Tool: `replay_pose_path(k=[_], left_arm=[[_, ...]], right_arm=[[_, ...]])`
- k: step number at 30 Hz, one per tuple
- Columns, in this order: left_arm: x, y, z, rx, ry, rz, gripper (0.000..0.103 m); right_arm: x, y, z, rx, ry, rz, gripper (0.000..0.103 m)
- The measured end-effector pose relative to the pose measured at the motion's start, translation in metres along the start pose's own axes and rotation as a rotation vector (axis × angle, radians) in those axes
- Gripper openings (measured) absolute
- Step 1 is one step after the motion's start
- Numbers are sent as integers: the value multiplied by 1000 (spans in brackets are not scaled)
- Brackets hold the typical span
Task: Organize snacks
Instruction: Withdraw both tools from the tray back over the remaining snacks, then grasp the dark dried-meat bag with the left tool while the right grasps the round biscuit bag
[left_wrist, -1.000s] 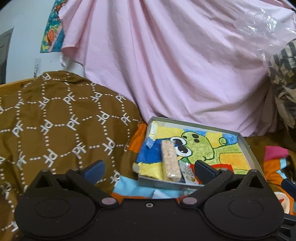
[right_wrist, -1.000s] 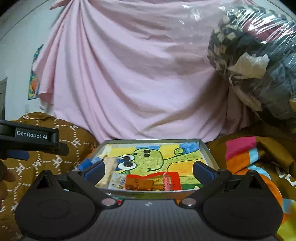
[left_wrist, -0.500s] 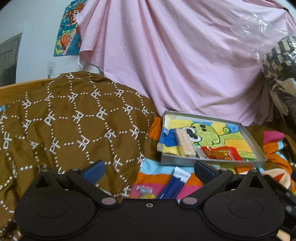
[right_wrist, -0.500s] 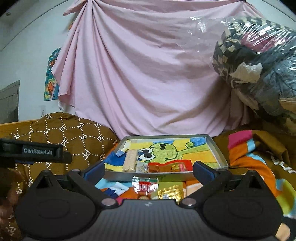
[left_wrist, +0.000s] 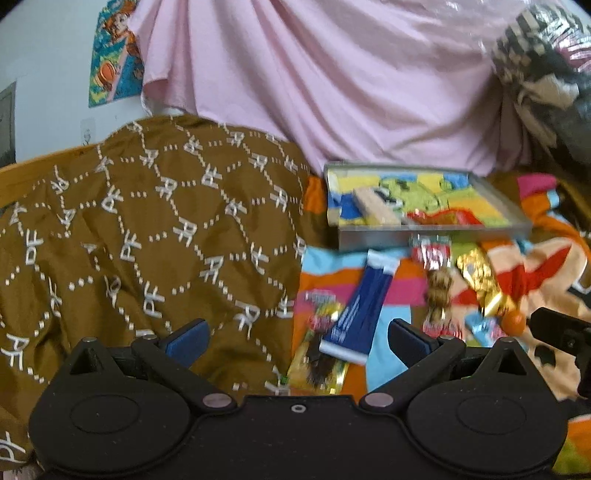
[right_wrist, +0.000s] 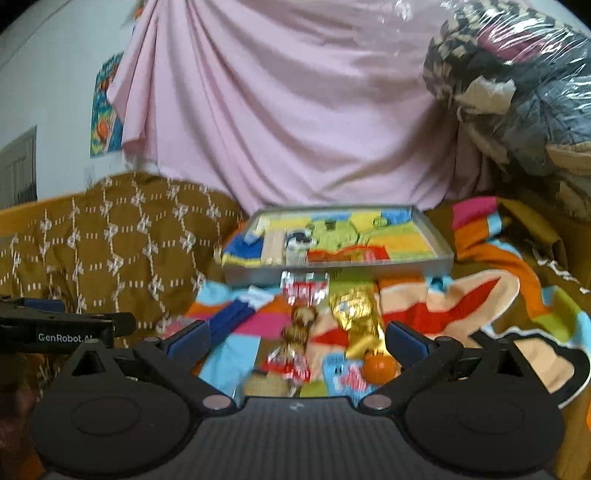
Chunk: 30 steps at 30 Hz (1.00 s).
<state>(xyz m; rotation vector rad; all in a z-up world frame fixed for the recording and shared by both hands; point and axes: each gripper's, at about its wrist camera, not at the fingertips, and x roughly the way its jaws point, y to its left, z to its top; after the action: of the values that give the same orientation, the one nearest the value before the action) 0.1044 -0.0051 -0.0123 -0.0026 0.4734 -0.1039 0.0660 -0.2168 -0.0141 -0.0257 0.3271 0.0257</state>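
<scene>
While snacks lie before the tray (right_wrist: 439, 254), both grippers' jaws gape wide, holding nothing.

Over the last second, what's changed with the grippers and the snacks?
Both grippers pulled back from the grey tray, so the loose snacks on the blanket in front of it came into view: the blue packet, the gold wrapper, the orange ball. Nothing was grasped or released. Both stayed open and empty, and the snacks in the tray did not move.
</scene>
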Motion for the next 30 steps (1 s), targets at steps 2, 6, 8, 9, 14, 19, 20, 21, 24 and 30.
replay_pose_path(k=[2,6,8,9,14,19,20,21,24,30], left_arm=[[2,1,-4,11,21,-6,102],[7,2,-10,49,45,-4,102],[10,2,-13,59,63,-4,102],[12,2,-14,61,74,-4,102],[20,1,-18,85,118,-15,102],[31,0,-17,125,151,-31,102],[34,1,-16,130,157,-35,102],[37,2,-14,131,163,-40,102],[48,4,-9,138,177,-66,102],[67,0,0,189,181,-155,102]], right_arm=[[6,2,-4,-1,47,4,103],[18,2,-9,13,118,7,103],[25,0,-12,26,160,13,103],[28,0,-13,30,180,14,103],[44,0,-20,46,272,12,103],[55,0,-21,70,308,15,103],[57,0,-21,69,314,14,103],[60,1,-22,66,318,12,103],[66,5,-22,47,324,11,103],[76,11,-23,-17,300,-4,103]])
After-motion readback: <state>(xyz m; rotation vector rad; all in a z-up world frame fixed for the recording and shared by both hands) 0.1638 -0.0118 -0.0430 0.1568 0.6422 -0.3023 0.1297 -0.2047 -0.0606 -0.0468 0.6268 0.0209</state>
